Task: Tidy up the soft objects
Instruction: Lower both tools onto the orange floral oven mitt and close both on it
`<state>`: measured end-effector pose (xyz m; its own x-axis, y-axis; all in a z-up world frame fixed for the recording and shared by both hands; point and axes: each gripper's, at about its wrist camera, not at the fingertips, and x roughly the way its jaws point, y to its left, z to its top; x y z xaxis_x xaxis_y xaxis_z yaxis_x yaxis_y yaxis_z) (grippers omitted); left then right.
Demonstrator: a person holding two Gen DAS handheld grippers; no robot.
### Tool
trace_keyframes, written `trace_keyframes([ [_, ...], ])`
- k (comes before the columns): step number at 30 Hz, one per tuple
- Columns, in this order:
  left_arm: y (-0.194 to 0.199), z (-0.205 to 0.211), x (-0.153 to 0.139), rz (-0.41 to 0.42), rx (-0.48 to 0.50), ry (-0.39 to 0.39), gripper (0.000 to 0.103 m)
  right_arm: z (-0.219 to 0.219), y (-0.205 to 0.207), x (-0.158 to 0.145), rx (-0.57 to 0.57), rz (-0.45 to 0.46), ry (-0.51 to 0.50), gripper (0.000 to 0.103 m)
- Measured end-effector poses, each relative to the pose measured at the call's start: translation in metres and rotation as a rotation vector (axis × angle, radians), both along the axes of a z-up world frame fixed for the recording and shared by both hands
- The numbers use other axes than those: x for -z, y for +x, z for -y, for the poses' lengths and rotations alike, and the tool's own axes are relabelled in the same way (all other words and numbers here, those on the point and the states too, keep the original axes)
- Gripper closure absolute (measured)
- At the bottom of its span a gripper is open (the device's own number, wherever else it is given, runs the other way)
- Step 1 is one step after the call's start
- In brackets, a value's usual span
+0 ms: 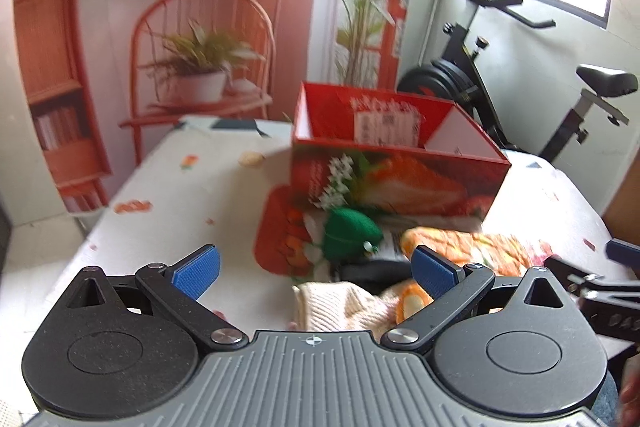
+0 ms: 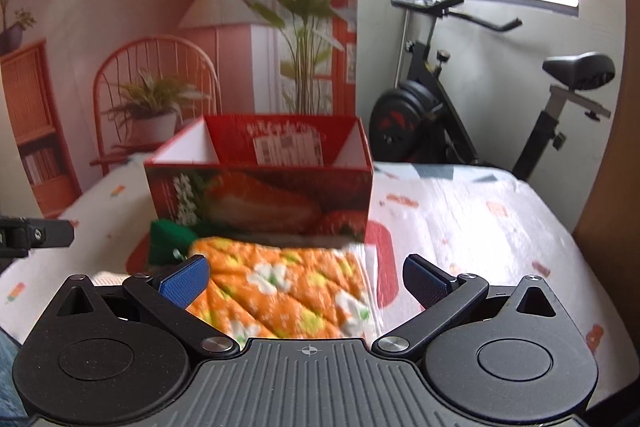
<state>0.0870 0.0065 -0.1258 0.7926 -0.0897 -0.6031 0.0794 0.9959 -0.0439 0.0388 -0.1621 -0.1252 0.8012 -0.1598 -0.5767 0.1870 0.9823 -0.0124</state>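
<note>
**Soft pile waits before the box**

Left wrist: the left gripper [image 1: 316,269] gapes empty over a green plush [image 1: 349,235] and cream knit [image 1: 340,309], light and limp; pinch mid-body.

Right wrist: the right gripper [image 2: 305,277], spread wide, straddles the quilted pad [image 2: 288,287] below the red box [image 2: 260,195]; probably floppy, so grab an edge.

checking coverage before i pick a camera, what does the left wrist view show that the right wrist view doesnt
Only the left wrist view shows the cream knitted cloth and a small beige object far back on the table.

Only the right wrist view shows the whole top of the orange floral quilted cloth.

Both show the red strawberry-print cardboard box, the green soft toy, and an open gripper each: left, right.
</note>
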Motion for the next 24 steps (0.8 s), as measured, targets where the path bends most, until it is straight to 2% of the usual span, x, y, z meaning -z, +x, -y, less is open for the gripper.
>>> trace_keyframes([
  [7, 0.012, 0.020, 0.022, -0.068, 0.086, 0.023, 0.006, 0.011, 0.014, 0.043, -0.006, -0.106, 0.032, 0.001],
  [10, 0.014, 0.028, 0.029, -0.089, 0.128, 0.036, 0.014, 0.016, 0.016, 0.055, -0.005, -0.132, 0.035, 0.007],
  [13, 0.020, 0.033, 0.037, -0.128, 0.182, 0.000, 0.028, 0.024, 0.018, 0.063, 0.013, -0.146, 0.073, 0.011],
  [15, 0.025, 0.036, 0.044, -0.169, 0.220, -0.051, 0.036, 0.028, 0.019, 0.067, 0.012, -0.160, 0.096, 0.013],
  [18, 0.031, 0.039, 0.054, -0.221, 0.259, -0.135, 0.039, 0.029, 0.021, 0.071, 0.000, -0.167, 0.114, 0.016],
  [20, 0.034, 0.043, 0.060, -0.237, 0.269, -0.134, 0.041, 0.029, 0.023, 0.074, -0.011, -0.172, 0.124, 0.018],
  [24, 0.040, 0.051, 0.070, -0.264, 0.283, -0.121, 0.052, 0.030, 0.026, 0.077, -0.019, -0.178, 0.138, 0.019],
])
